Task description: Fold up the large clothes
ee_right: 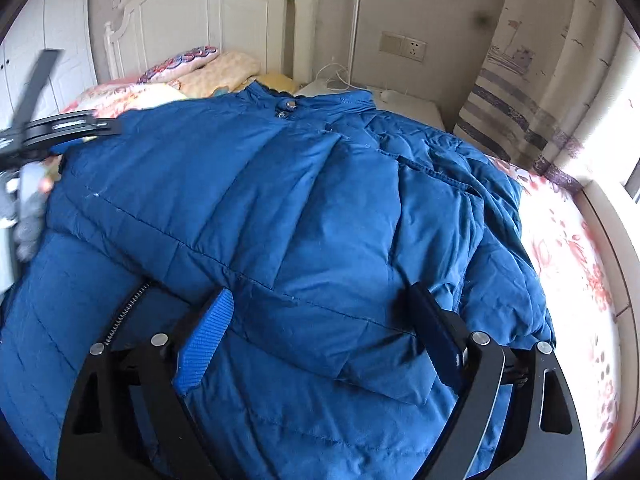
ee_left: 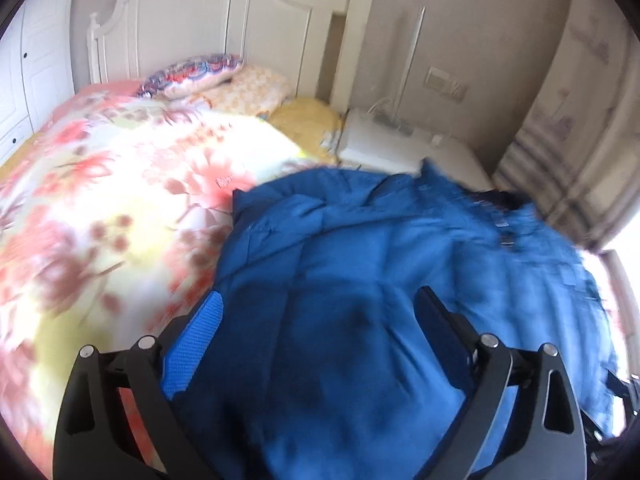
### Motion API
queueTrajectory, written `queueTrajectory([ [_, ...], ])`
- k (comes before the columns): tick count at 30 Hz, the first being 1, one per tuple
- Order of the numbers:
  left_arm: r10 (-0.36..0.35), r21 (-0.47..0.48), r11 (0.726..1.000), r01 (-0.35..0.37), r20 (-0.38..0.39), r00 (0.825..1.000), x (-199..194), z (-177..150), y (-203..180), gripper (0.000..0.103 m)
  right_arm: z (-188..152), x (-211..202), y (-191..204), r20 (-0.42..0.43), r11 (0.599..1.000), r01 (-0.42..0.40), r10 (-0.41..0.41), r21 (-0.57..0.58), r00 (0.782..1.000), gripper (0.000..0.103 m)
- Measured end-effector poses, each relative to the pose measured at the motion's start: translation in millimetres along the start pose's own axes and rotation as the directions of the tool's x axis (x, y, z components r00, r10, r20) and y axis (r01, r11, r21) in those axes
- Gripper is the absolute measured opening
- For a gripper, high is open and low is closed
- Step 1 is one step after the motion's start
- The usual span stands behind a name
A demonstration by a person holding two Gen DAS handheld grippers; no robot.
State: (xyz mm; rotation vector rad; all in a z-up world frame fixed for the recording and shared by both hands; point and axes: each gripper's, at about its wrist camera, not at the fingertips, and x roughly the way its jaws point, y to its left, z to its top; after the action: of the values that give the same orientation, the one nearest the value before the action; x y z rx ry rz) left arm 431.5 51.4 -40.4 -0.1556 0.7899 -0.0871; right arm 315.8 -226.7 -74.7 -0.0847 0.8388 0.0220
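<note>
A large blue padded jacket [ee_right: 304, 200] lies spread on the bed, collar and snap button toward the headboard, with one side folded over the middle and a zipper edge showing at lower left. My right gripper [ee_right: 320, 308] hovers over its lower part, open, with only fabric below the wide-apart fingers. In the left wrist view the jacket [ee_left: 360, 280] looks blurred. My left gripper [ee_left: 320, 308] stands open above it near its left edge. The right wrist view shows that left gripper [ee_right: 72, 128] from the side by the jacket's far left edge, with a gloved hand [ee_right: 32, 208] behind it.
The bed carries a floral quilt [ee_left: 100, 220] and pillows [ee_left: 224, 80] against a white headboard [ee_left: 224, 12]. A white nightstand [ee_left: 384, 140] with cables stands at the bed's right, under a wall socket [ee_right: 404, 46]. A curtain [ee_right: 532, 92] and a bright window are on the right, white wardrobe doors [ee_left: 24, 80] on the left.
</note>
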Motion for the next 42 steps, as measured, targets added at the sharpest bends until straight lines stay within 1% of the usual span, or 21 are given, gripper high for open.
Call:
queueTrajectory([
  [3,-0.038,0.089,0.995,0.036,0.028,0.999,-49.9,-25.8,-26.0,0.099,-7.3,-33.4,5.6,0.061,0.999,-0.036,0.036,0.001,0.997,0.081],
  [5,-0.058,0.208,0.976,0.058,-0.006,0.998,-69.0,-59.7,-55.8,0.100,-12.9,-37.2,21.2,0.033,0.997,-0.042,0.044,-0.057,0.999,0.081],
  [7,-0.045,0.289,0.955,0.065,-0.075,0.996,-61.6,-91.9,-79.6,0.100,-22.0,-22.4,34.6,-0.048,0.993,-0.056,0.052,-0.100,0.998,0.081],
  [8,-0.020,0.318,0.947,0.051,-0.102,0.995,-53.0,-101.9,-85.9,0.100,-27.4,-11.3,40.0,-0.091,0.992,-0.037,0.026,-0.118,0.996,0.082],
  [10,0.056,0.357,0.934,0.007,-0.166,0.985,-22.7,-121.1,-91.5,0.101,-27.6,-6.2,39.4,-0.094,0.994,-0.021,0.011,-0.110,0.996,0.085],
  [12,0.011,0.286,0.957,0.045,-0.191,0.982,-20.1,-114.6,-77.9,0.101,-27.3,-9.3,35.3,-0.114,0.995,-0.026,0.015,-0.093,0.993,0.085],
  [14,0.051,0.268,0.963,-0.004,-0.168,0.985,-25.0,-109.4,-64.8,0.101,-30.6,-21.1,20.5,-0.104,0.998,0.007,-0.015,-0.069,0.994,0.085],
  [17,0.059,0.188,0.982,-0.034,-0.128,0.990,-43.5,-107.9,-29.4,0.100,-40.3,-35.3,-18.3,-0.084,0.997,0.072,-0.073,-0.013,0.994,0.085],
  [19,0.085,0.127,0.990,-0.067,-0.142,0.986,-44.9,-112.1,-1.2,0.100,-56.1,-36.3,-43.8,-0.113,0.992,0.116,-0.110,0.044,0.987,0.087],
  [20,0.068,0.093,0.994,-0.054,-0.160,0.985,-43.6,-113.0,8.4,0.100,-62.5,-30.4,-55.0,-0.131,0.992,0.109,-0.100,0.065,0.986,0.090],
  [21,0.038,0.059,0.998,-0.029,-0.167,0.985,-44.5,-112.0,15.9,0.100,-69.3,-27.0,-66.0,-0.115,0.992,0.048,-0.035,0.118,0.993,0.090],
  [22,0.037,0.050,0.998,-0.029,-0.165,0.986,-44.5,-110.9,17.9,0.100,-70.8,-26.5,-71.7,-0.116,0.989,0.026,-0.008,0.148,0.993,0.091],
  [24,0.076,0.082,0.995,-0.062,-0.173,0.982,-42.8,-110.8,12.1,0.100,-67.4,-28.2,-67.7,-0.125,0.990,0.063,-0.047,0.130,0.991,0.090],
  [26,0.119,0.107,0.989,-0.105,-0.129,0.985,-52.5,-111.9,6.1,0.097,-66.9,-39.1,-54.8,-0.104,0.990,0.103,-0.092,0.100,0.990,0.089],
  [29,0.050,0.117,0.992,-0.042,-0.064,0.997,-90.1,-120.7,-5.6,0.097,-71.4,-76.4,-23.3,-0.003,0.999,-0.001,0.001,0.037,1.000,0.089],
  [30,0.023,0.132,0.991,-0.016,-0.046,0.999,-101.6,-125.5,-13.2,0.098,-74.3,-82.1,-13.9,0.003,1.000,-0.028,0.028,0.006,1.000,0.089],
  [33,-0.030,0.289,0.957,0.040,-0.038,0.999,-115.8,-147.9,-50.8,0.101,-90.3,-81.7,29.1,-0.041,0.984,-0.087,0.081,-0.155,0.996,0.089],
  [35,0.010,0.396,0.918,0.031,-0.101,0.995,-96.4,-174.7,-70.1,0.101,-101.0,-63.5,43.2,-0.097,0.976,-0.085,0.067,-0.202,0.993,0.090],
  [36,0.031,0.403,0.915,0.023,-0.129,0.991,-84.9,-180.8,-73.9,0.101,-100.3,-62.5,41.4,-0.101,0.980,-0.095,0.078,-0.173,0.992,0.091],
  [40,-0.025,0.306,0.949,0.073,-0.159,0.987,-84.1,-170.6,-55.6,0.101,-99.0,-62.8,29.6,-0.114,0.987,-0.093,0.078,-0.128,0.990,0.091],
  [42,0.003,0.303,0.952,0.039,-0.138,0.990,-93.3,-170.9,-49.8,0.101,-100.6,-69.6,22.3,-0.105,0.991,-0.065,0.052,-0.118,0.993,0.091],
])
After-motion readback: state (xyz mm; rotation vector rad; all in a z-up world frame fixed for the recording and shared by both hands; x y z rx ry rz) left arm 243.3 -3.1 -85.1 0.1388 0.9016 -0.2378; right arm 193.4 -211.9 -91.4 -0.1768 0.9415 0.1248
